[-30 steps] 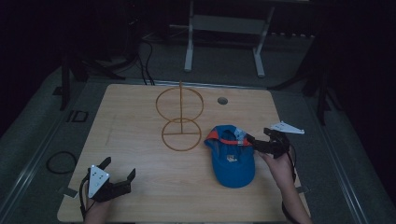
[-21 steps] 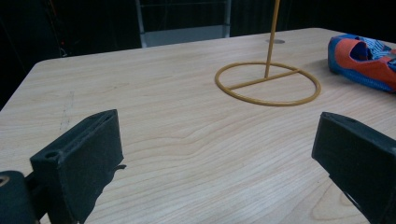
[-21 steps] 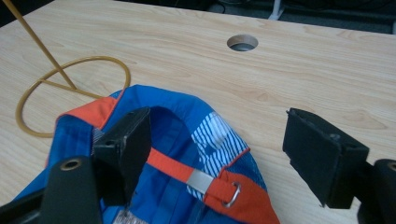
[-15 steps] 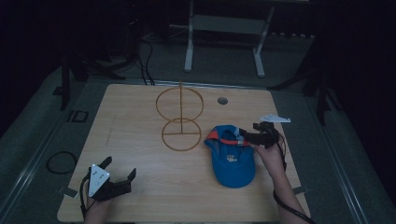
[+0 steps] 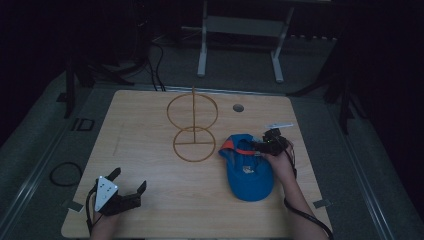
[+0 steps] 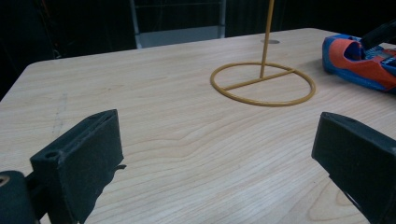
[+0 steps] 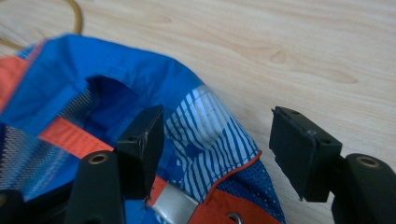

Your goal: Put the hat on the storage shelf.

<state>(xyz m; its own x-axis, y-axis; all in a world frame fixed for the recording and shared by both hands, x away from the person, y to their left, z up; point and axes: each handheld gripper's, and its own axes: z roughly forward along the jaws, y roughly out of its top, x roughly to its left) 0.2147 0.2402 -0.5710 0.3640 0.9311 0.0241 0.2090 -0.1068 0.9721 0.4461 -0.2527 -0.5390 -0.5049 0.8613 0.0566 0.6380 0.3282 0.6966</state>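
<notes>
Fingers (image 7: 144, 135) of the right gripper (image 7: 219, 149) gape around the blue mesh cap's (image 5: 248, 167) striped rim; left gripper (image 6: 210, 154) spreads wide over woodgrain bench (image 6: 187, 140).

The table (image 5: 150, 130) was pale wood with wavy grain lines and a smooth, dull top. The cap (image 7: 140, 93) was soft blue cloth with orange trim, a striped patch and see-through mesh. The stand (image 6: 261, 84) at 12 o'clock looked like thin yellow wire. The jaws looked like dull black plastic.
</notes>
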